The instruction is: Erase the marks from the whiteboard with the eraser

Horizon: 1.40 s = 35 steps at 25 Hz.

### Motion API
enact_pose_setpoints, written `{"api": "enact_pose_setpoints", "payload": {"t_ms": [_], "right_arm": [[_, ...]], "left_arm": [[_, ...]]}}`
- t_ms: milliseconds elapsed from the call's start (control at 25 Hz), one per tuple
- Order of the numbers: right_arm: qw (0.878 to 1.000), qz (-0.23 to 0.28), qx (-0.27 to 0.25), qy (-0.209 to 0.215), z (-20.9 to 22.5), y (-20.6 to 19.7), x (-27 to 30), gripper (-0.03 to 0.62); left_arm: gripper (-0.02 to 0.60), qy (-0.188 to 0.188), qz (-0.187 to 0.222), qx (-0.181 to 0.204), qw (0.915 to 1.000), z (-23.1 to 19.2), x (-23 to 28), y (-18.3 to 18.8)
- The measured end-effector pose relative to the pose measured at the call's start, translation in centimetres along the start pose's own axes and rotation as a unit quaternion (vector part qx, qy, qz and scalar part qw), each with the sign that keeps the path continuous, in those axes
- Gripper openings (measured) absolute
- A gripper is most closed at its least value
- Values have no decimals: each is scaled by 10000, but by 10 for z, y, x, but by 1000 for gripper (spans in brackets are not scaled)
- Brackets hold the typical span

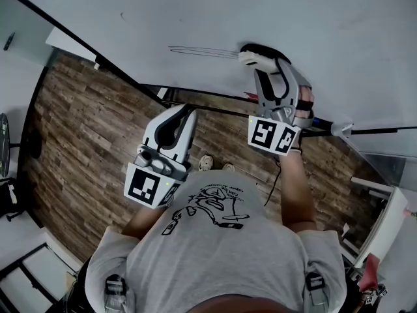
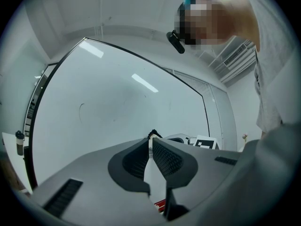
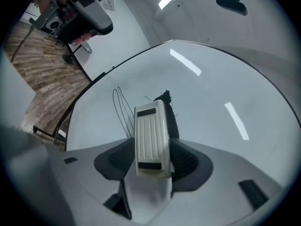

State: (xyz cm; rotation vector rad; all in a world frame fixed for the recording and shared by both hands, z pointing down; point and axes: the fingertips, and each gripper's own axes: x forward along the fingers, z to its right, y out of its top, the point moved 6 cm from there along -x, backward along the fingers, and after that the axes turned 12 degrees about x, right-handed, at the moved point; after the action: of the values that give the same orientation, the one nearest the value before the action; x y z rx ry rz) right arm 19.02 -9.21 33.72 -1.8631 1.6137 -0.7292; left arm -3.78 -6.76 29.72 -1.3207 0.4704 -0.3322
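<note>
The whiteboard (image 1: 306, 18) fills the top of the head view. Thin dark lines (image 1: 199, 50) run across it just left of the white eraser (image 1: 255, 58), whose black felt faces the board. My right gripper (image 1: 268, 68) is shut on the eraser. In the right gripper view the eraser (image 3: 150, 131) sits upright between the jaws of my right gripper (image 3: 153, 149), with thin lines (image 3: 120, 108) to its left and a dark scribble (image 3: 165, 98) at its far end. My left gripper (image 1: 184, 115) hangs lower, off the board, and my left gripper (image 2: 151, 140) is shut on nothing.
A wooden floor (image 1: 98, 122) lies below the board. The board's dark lower rail (image 1: 215, 106) carries something red (image 1: 248, 96). White furniture (image 1: 384, 220) stands at the right. A faint curved mark (image 2: 81, 110) shows on the whiteboard (image 2: 117, 98) in the left gripper view.
</note>
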Motion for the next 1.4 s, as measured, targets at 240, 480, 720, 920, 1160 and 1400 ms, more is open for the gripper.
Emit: {"api": "enact_pose_setpoints", "payload": {"t_ms": [240,480,720,920,1160,1400], "right_arm": [[10000,-14,42,71,-10,-6,2,242],[9997,-53,17,255,-31,-18,7,242],[9995,-66,-53,299,-45,-23,13,242],[9991,-60,-135,393,-54,-24,15,242],[9987,-83,-216,447,-72,-33,22,242],[9941,-321,-365,972,-103,-44,27,242]], "left_arm": [[41,14,-31,-2,10000,1,-1,1],[41,73,-49,29,10000,3,-5,2],[41,152,-99,72,9998,1,-13,3],[41,196,-130,93,9997,1,-20,4],[41,222,-63,164,9996,2,-25,11],[40,231,-52,133,9996,9,-32,13]]}}
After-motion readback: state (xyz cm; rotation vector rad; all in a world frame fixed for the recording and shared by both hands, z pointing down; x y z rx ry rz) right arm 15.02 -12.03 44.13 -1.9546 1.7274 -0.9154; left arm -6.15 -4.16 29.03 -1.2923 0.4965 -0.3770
